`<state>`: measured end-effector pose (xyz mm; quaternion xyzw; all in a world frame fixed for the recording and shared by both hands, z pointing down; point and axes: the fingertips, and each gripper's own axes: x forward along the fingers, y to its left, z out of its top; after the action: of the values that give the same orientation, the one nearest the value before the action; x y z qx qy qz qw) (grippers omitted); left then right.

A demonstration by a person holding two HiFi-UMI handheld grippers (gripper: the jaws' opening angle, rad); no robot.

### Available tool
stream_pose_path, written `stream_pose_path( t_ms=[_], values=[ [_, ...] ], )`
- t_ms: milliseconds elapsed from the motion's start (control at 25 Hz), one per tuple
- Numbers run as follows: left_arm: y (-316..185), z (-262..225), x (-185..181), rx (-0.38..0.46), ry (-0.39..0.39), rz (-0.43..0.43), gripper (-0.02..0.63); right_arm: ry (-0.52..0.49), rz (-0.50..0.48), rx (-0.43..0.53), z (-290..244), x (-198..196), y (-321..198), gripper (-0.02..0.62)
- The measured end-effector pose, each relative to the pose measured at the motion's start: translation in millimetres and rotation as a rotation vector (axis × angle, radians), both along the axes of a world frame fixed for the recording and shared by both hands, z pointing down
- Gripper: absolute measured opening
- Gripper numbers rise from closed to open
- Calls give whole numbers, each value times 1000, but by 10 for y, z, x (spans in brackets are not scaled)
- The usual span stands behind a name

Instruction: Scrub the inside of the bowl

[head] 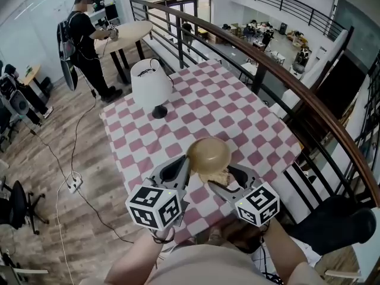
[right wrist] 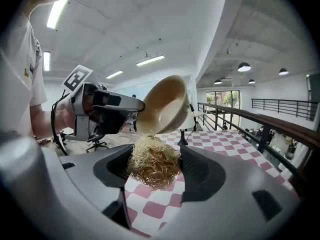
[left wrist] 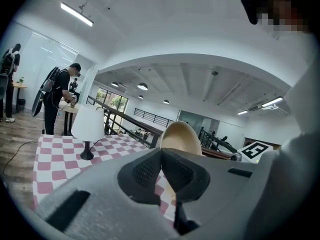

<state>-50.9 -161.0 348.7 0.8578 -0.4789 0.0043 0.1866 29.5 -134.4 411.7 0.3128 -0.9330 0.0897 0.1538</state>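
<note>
The bowl (head: pixel 209 153) is held tilted in the air above the front part of the checkered table (head: pixel 237 100). Its rim is pinched by the jaws of the left gripper (left wrist: pixel 161 156), which are clenched on it. A tangled, straw-coloured scrubber (right wrist: pixel 152 165) is grasped between the jaws of the right gripper (right wrist: pixel 155 159), and its top is seen reaching the bowl's lower edge. A white lamp (head: pixel 151 85) is stood farther back on the table. A person (head: pixel 83 34) is seen well beyond it, by a round table (head: pixel 127 33).
</note>
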Motion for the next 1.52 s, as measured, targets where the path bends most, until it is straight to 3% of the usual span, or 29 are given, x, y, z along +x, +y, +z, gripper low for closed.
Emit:
stream_pose_path(
  t_ms=[200,400,640,840,1080,1320,1520],
  values=[
    [-11,30,-95,-8,-28,-5,15,25,75,43,-72,324,-157,273],
    [23,166,-52,-10,-142,42,15,-14,130,87,-382,583,-301,273],
    [132,312,163,0,-279,129,15,-38,85,125,-708,452,-330,273],
    [258,440,433,13,-383,234,15,59,6,136,-681,174,-299,273],
    [412,595,681,-18,-395,334,15,140,-144,94,-436,-214,-104,273],
    [357,710,599,-59,-383,320,15,128,-104,58,-310,-125,-209,275],
    [319,836,487,-106,-352,297,15,53,-52,-38,-156,88,-301,274]
  ],
)
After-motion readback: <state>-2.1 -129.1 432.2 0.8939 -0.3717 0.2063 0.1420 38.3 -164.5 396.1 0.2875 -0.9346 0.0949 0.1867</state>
